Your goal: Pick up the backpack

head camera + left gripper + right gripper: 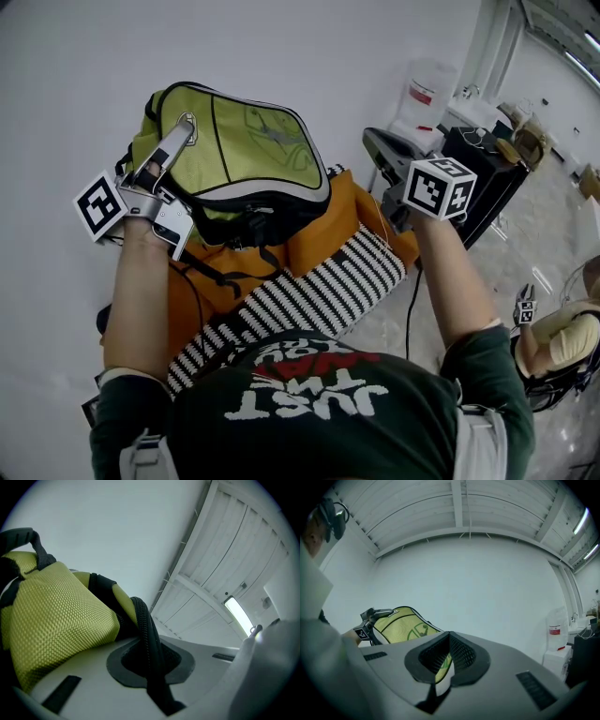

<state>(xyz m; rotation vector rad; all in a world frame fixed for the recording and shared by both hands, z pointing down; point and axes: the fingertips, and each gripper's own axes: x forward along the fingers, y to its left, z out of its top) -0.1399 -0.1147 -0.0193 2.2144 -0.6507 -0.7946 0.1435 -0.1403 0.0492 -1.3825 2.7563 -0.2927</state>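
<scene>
A lime-green backpack [248, 150] with black and grey trim rests against an orange seat [323, 230]. My left gripper [186, 125] reaches up along its left side and is shut on a black strap [146, 630] at the top of the bag. Green mesh fabric [56, 616] fills the left of the left gripper view. My right gripper [380, 142] hovers to the right of the bag, apart from it, with its jaws shut on nothing. In the right gripper view the backpack [405, 623] and the left gripper [377, 615] show beyond the closed pads [461, 651].
A black-and-white striped cloth [319, 291] covers the front of the orange seat. A white jug with a red label [427, 94] and a black case [483, 178] stand at the right. Another person [562, 337] sits at the far right. A white wall lies behind.
</scene>
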